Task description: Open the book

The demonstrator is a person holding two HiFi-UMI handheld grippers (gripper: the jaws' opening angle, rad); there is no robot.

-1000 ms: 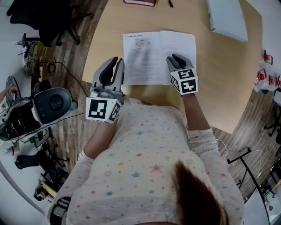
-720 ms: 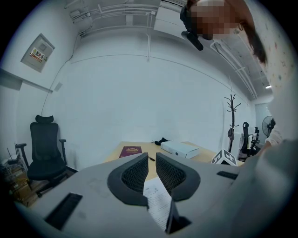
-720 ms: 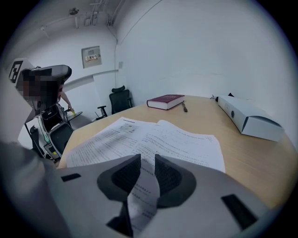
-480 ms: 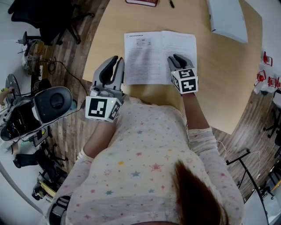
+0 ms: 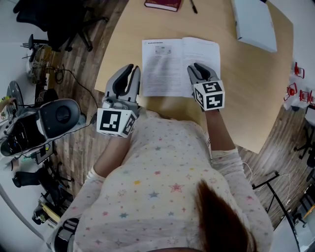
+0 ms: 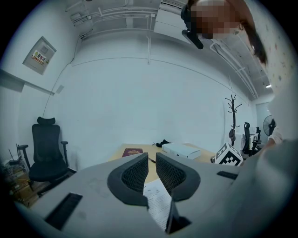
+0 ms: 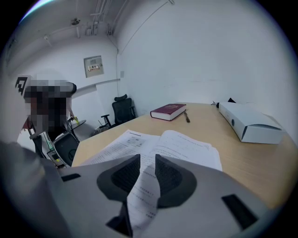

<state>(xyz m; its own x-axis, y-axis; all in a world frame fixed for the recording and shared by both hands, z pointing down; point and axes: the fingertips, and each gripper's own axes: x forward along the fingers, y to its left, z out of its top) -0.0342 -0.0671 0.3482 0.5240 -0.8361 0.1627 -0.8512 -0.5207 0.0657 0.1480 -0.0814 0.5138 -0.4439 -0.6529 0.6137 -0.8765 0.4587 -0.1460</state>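
Observation:
The book (image 5: 165,69) lies open and flat on the wooden table (image 5: 246,88), both printed pages facing up. My right gripper (image 5: 197,65) hovers over the lower part of the right page. Its jaws stand a narrow gap apart, and the page (image 7: 186,146) shows through that gap in the right gripper view (image 7: 147,157). My left gripper (image 5: 130,67) is off the book's left edge, near the table's rim. Its jaws are almost together with nothing between them (image 6: 152,155); a strip of the book (image 6: 158,204) shows below them.
A dark red closed book (image 5: 162,4) and a pen (image 5: 191,4) lie at the table's far edge. A white box (image 5: 253,22) sits at the far right. A black office chair (image 5: 54,19) and cluttered equipment stand on the floor to the left.
My right gripper has drawn back slightly toward the near edge over the right page. The left gripper and the open book have stayed where they were.

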